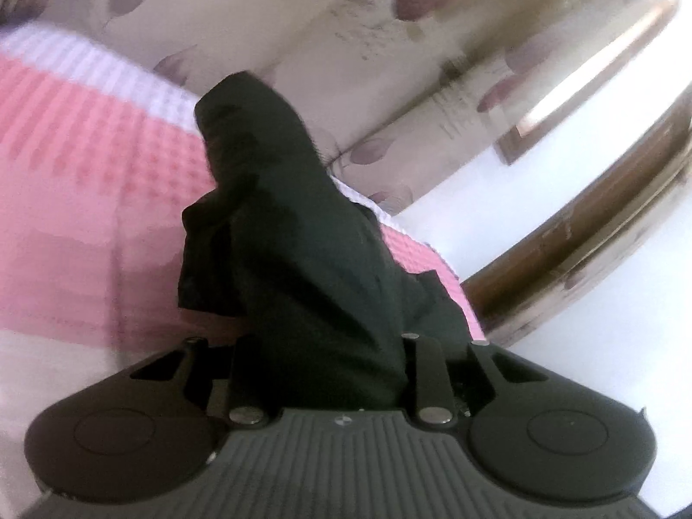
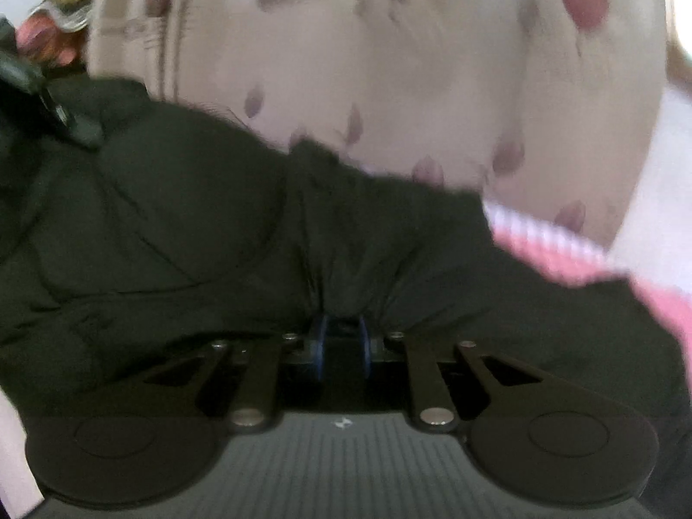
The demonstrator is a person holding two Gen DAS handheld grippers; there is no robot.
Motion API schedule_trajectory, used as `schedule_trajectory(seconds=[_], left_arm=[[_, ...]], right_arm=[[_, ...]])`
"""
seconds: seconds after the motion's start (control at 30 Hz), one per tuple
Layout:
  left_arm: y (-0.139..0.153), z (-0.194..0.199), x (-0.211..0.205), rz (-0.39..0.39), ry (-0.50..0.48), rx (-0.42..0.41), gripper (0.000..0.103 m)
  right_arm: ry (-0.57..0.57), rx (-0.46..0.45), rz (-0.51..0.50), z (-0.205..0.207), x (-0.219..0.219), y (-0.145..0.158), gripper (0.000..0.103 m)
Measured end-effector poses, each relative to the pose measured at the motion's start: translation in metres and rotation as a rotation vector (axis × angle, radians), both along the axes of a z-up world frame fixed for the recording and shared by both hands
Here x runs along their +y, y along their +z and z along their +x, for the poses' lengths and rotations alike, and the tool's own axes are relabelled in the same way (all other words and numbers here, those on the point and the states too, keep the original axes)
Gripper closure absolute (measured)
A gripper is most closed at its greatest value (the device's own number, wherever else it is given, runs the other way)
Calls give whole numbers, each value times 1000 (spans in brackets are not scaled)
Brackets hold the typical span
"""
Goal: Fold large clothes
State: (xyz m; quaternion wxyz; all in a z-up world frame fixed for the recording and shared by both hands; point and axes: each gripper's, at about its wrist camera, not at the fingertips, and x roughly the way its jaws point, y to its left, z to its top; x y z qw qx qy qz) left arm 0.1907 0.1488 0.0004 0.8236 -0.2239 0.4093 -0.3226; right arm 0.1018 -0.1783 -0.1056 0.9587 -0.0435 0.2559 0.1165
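A large black garment [image 1: 302,238] is held up over a pink and white checked bedspread [image 1: 86,164]. In the left wrist view the cloth runs up from between the jaws of my left gripper [image 1: 328,346], which is shut on it; the fingertips are hidden by the fabric. In the right wrist view the same black garment [image 2: 194,225] spreads across the frame and bunches into my right gripper [image 2: 341,324], which is shut on a gathered fold. The left gripper [image 2: 52,104] shows at the far left there, holding the cloth.
A cream curtain with purple leaf print [image 1: 302,21] hangs behind the bed and fills the right wrist view [image 2: 389,65]. A wooden frame [image 1: 584,233] and a white wall [image 1: 584,324] are at the right. The pink bedspread edge [image 2: 584,255] shows at right.
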Motion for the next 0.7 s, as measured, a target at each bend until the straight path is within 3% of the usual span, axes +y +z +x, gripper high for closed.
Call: schedule_trajectory(seconds=[0.17,0.3,0.37,0.5,0.6,0.7], left_arm=[[62,0,-90,76,-46,45,72],[83,-3,-198,151,-174,64,72],[78,-4,-252,192,-242,69,70],[54,-3,-321,149,-354,72,64],[28,-4,-347,133,-392,27,57],[-2,-3,-353,23,-377,2,45]], right_arm=[[-49,35,101,3,-5,-7,89],[-68,85,285,8,-26,-10,89],[-48,127,412,11,-44,-13,89],[-17,198,749,-8,-106,-28,90],[-11,167,834,-43,-140,-33,90],[22,178,884,-65,-163,-39,90]])
